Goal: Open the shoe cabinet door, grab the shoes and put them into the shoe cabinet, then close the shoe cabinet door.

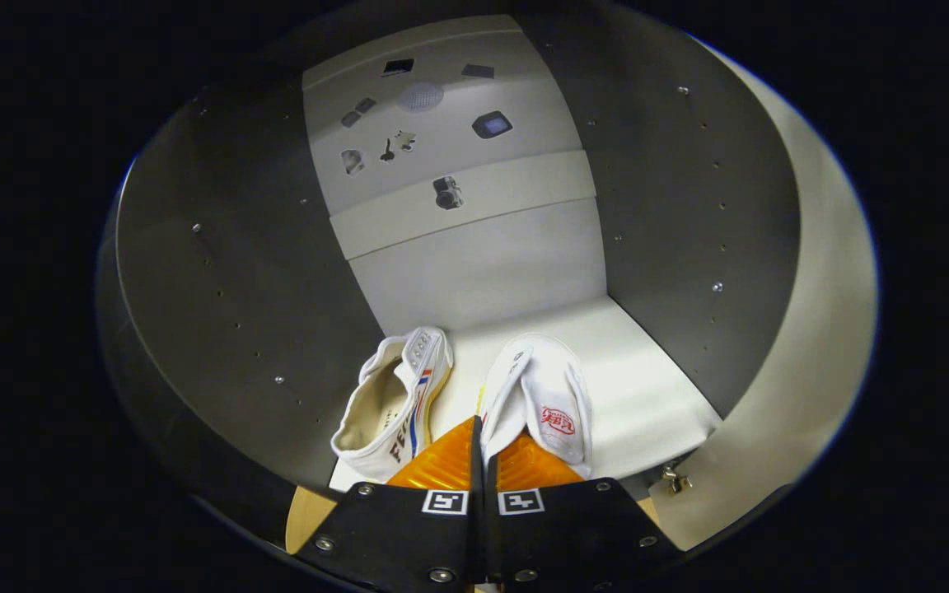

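Pair of white canvas sneakers inside the shoe cabinet, resting on its pale floor panel near the front edge. Left shoe tipped on its side, cream lining and open mouth exposed, red and blue stripes along the flank, metal eyelets at the far end. Right shoe showing a smooth white face with a round red printed mark; orientation hard to tell. Soft, woven uppers, likely to yield under pressure.

Tongs drawn narrow, the two fingers almost meeting, with the near edge of the right shoe apparently pinched in the slim gap; firm pressure from both fingers not confirmable. Ribbed, translucent pads just behind the shoes, square coded markers on the flat finger mounts.

Step in hand, by judgement: placement of the shoes in the cabinet, at or near the point of release. Next move calls for spreading the fingers, backing straight out without dragging the canvas, then swinging the door shut.

Dark matte side walls left and right, drilled with rows of small shelf-pin holes and a few bright screw heads. Pale smooth back panel at the far end. Light-coloured open door at far right, a small metal hinge at its near lower corner. Strip of bare wooden edge at near left.
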The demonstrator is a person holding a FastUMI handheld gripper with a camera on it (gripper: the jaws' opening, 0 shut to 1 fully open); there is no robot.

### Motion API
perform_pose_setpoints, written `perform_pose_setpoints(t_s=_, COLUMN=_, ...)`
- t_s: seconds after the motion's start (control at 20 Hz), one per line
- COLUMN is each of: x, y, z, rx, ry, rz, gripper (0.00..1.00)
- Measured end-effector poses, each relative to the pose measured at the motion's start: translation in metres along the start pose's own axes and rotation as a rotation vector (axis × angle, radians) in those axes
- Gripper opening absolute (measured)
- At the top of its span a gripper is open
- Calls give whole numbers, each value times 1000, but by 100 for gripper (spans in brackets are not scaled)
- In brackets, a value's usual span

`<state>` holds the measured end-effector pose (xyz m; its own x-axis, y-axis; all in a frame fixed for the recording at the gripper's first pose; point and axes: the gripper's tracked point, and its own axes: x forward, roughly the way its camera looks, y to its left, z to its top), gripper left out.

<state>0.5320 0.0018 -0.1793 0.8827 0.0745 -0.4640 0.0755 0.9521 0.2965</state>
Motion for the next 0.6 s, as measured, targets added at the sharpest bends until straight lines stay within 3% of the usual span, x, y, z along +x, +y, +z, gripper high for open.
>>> perform_pose_setpoints(t_s=0.6, x=88, y=-2, z=28, rx=-39, ry=25, rz=104, gripper=0)
